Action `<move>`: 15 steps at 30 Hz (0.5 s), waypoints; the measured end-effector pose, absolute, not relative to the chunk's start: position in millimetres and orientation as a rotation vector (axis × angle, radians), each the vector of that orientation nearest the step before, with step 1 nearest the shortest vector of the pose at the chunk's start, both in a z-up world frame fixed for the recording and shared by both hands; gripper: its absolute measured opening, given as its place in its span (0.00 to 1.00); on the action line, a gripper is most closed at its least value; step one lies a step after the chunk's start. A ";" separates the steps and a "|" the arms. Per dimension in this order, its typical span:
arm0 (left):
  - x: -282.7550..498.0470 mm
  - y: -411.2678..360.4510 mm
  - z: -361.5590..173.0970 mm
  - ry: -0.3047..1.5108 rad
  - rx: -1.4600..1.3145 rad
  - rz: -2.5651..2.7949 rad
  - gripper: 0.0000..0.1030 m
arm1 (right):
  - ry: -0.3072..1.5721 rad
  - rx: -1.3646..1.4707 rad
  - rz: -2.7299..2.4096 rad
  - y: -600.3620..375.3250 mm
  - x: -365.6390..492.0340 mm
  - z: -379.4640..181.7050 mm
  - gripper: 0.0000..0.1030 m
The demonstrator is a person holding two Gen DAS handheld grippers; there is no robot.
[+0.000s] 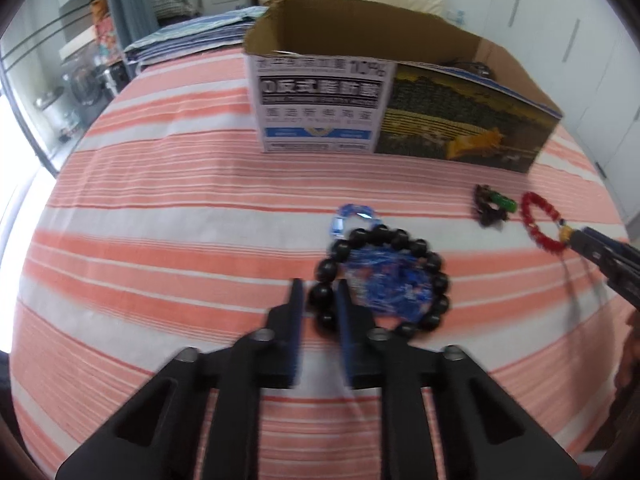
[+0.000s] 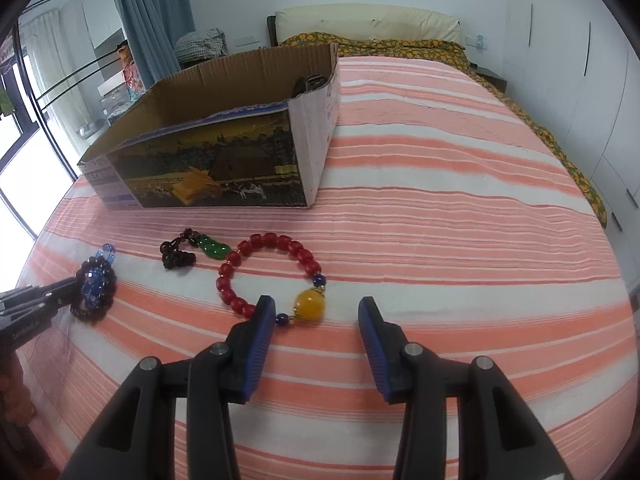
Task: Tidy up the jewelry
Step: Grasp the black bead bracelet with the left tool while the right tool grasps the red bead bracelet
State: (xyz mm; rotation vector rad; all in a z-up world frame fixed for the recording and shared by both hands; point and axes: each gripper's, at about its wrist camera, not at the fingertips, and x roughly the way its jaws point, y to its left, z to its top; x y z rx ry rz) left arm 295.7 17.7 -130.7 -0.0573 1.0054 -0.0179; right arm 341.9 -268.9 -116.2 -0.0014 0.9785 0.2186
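Note:
A black bead bracelet (image 1: 384, 280) lies on the striped bedsheet around a blue crystal bracelet (image 1: 384, 284). My left gripper (image 1: 319, 292) has its fingers closed around one black bead at the bracelet's near left. A red bead bracelet (image 2: 272, 272) with a yellow bead (image 2: 309, 305) lies in front of my right gripper (image 2: 316, 312), which is open, its fingers either side of the yellow bead. A dark bead strand with a green pendant (image 2: 192, 250) lies to the left. The black bracelet also shows in the right wrist view (image 2: 94, 288), as does the left gripper (image 2: 60, 292).
An open cardboard box (image 2: 224, 160) stands on the bed behind the jewelry, with a dark item inside (image 2: 308, 82). It also shows in the left wrist view (image 1: 320, 100). Pillows lie at the headboard (image 2: 368, 24). A window and curtain are at the left, wardrobes at the right.

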 end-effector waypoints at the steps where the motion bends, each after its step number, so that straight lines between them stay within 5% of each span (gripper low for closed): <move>1: 296.1 13.8 -130.5 1.003 -0.048 -0.020 0.11 | 0.989 0.001 0.224 -265.9 344.7 -117.9 0.43; 5: 295.3 16.3 -130.2 1.001 -0.077 -0.036 0.11 | 0.995 -0.006 0.225 -257.8 349.1 -119.4 0.42; 7: 296.7 18.5 -130.4 1.000 -0.091 -0.036 0.11 | 0.993 -0.014 0.212 -255.1 348.4 -118.5 0.35; 9: 297.0 16.9 -130.3 0.997 -0.089 -0.032 0.11 | 1.015 -0.046 0.195 -251.3 347.8 -120.4 0.17; 15: 293.6 23.4 -125.0 0.982 -0.132 -0.044 0.11 | 0.978 0.051 0.186 -266.0 334.2 -103.7 0.17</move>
